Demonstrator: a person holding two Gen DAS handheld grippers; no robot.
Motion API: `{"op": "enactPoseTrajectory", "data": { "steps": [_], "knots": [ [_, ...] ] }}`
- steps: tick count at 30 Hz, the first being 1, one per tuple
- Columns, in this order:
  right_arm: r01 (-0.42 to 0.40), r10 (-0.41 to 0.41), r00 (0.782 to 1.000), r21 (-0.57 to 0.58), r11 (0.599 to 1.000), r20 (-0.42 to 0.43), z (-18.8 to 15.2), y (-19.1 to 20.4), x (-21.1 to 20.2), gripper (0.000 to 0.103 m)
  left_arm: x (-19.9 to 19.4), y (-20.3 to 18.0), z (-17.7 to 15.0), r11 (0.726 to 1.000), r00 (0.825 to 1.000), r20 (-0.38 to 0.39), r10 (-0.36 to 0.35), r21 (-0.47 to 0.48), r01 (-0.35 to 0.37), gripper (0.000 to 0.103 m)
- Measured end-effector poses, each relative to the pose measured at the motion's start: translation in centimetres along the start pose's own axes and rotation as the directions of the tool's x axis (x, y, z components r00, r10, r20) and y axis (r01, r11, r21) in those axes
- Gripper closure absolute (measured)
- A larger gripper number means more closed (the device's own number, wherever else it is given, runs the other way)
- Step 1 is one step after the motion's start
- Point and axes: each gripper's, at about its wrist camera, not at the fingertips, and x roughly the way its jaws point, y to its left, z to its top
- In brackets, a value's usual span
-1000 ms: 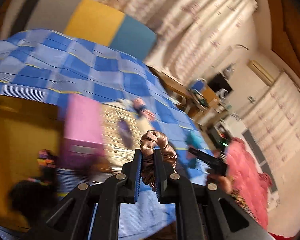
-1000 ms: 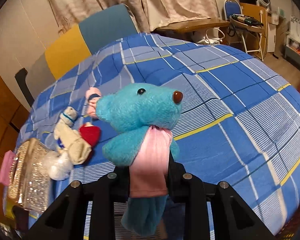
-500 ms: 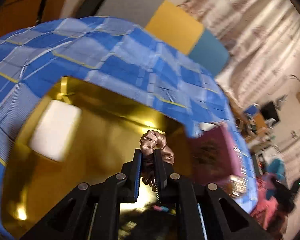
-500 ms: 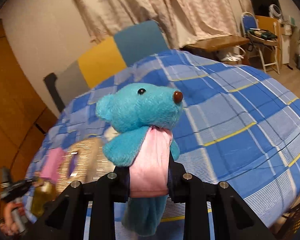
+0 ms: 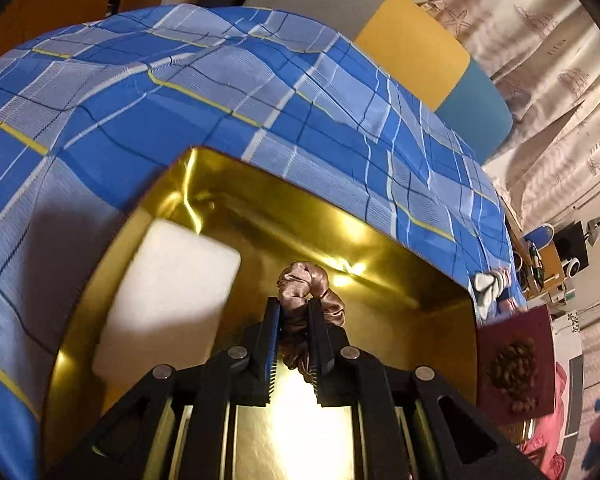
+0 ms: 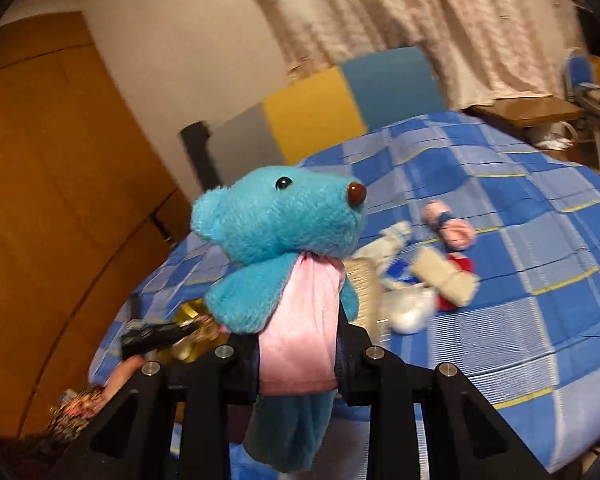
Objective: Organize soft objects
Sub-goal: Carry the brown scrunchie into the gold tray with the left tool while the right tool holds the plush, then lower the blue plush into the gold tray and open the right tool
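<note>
Scrunchie [image 5: 310,292], brown satin, sits pinched in our left claw [image 5: 294,344] over the gold tray [image 5: 380,240]; our right claw [image 6: 296,364] clamps the blue teddy [image 6: 280,220] above the blue-checked bed [image 6: 540,280]. No writing reads.

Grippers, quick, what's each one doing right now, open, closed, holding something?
Left gripper: closed on the brown scrunchie, over the gold tray.
Right gripper: closed on the blue teddy bear.

left hand-held gripper [image 5: 294,344]: matte black angular frame, round silver screws, blue ribbed pads [image 5: 271,334]; right hand-held gripper [image 6: 296,354]: matching black frame, silver screws, triangular cut-outs
</note>
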Motion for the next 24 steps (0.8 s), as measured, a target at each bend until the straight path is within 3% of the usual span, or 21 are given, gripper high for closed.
{"op": "enactPoseTrajectory", "data": {
  "steps": [2, 3, 5, 9, 14, 19, 24],
  "knots": [
    [-0.044, 0.043, 0.999, -0.015, 0.999, -0.029, -0.4, 1.8, 1.1, 0.075, 0.2, -0.1, 0.5, 0.999, 0.999, 0.008, 0.044, 0.026, -0.044, 0.078],
    [-0.061, 0.060, 0.997, -0.020, 0.998, -0.043, -0.6, 2.6, 1.6, 0.075, 0.1, -0.1, 0.6, 0.997, 0.998, 0.013, 0.069, 0.030, -0.070, 0.063],
    [-0.093, 0.090, 0.993, -0.031, 0.995, -0.071, -1.1, 4.0, 2.6, 0.075, 0.0, 0.2, 0.7, 0.998, 0.999, 0.010, 0.053, 0.016, -0.053, 0.059],
    [-0.164, 0.155, 0.978, -0.057, 0.985, -0.137, -2.2, 6.9, 5.4, 0.075, -1.2, 0.2, 0.8, 0.999, 0.999, 0.027, 0.039, 0.010, -0.039, 0.055],
    [-0.227, 0.208, 0.956, -0.070, 0.971, -0.206, -3.1, 9.3, 9.1, 0.075, -4.7, -0.6, -0.2, 0.998, 0.993, 0.117, 0.010, 0.058, -0.017, 0.051],
    [-0.248, 0.217, 0.938, -0.087, 0.965, -0.270, -3.6, 11.4, 13.5, 0.075, -8.1, -0.3, -2.2, 0.997, 0.982, 0.183, -0.045, 0.076, 0.032, 0.051],
    [-0.218, 0.167, 0.927, -0.119, 0.969, -0.335, -3.8, 13.0, 18.5, 0.075, -10.5, 0.8, -5.2, 0.999, 0.972, 0.235, 0.007, 0.041, -0.017, 0.051]
  ]
}}
